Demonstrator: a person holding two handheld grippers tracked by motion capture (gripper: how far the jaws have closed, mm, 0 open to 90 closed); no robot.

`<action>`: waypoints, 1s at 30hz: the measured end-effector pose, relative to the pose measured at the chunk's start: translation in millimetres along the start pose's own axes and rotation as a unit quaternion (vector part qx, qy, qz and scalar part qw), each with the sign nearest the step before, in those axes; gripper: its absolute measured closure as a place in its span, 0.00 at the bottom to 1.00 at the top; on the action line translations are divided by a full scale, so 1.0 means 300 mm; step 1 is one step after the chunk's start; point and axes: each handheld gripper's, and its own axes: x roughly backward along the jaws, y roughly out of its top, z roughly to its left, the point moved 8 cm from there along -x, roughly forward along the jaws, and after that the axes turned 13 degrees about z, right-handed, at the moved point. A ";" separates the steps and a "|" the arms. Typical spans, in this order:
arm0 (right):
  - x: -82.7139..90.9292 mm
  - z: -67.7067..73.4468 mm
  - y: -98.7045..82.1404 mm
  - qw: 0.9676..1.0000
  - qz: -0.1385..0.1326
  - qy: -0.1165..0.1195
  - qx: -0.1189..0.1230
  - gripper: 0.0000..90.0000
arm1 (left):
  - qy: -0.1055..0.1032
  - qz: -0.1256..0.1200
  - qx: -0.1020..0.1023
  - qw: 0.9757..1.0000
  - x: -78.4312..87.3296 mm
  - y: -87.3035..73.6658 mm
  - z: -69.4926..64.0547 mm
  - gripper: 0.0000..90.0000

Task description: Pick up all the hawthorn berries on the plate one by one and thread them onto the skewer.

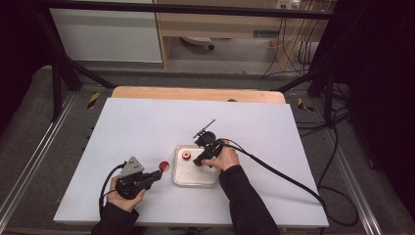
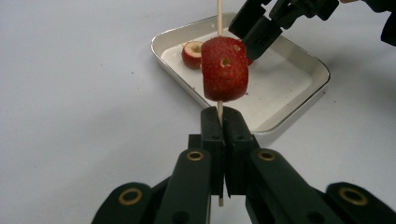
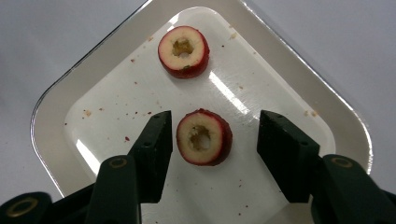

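My left gripper [image 2: 221, 116] is shut on a thin wooden skewer [image 2: 219, 14] that points up through a red cored fruit piece [image 2: 225, 70]. In the high view it [image 1: 155, 176] sits left of the white tray [image 1: 195, 178], with the skewered fruit [image 1: 164, 166] near the tray's left edge. My right gripper [image 3: 212, 140] hangs over the tray [image 3: 116, 107] with its jaws on either side of a red-skinned fruit ring [image 3: 203, 137], and gaps remain on both sides. A second ring [image 3: 183, 51] lies farther along the tray.
The tray holds small red crumbs. A white sheet [image 1: 147, 127] covers the table, with a wooden edge [image 1: 195, 93] at the back. The right gripper's cable [image 1: 284, 171] trails off to the right. A black frame and floor cables surround the table.
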 end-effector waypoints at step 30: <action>0.149 0.048 0.014 0.987 -0.107 0.088 -0.087 0.68 | 0.001 -0.015 -0.002 1.000 0.021 0.012 -0.011 0.98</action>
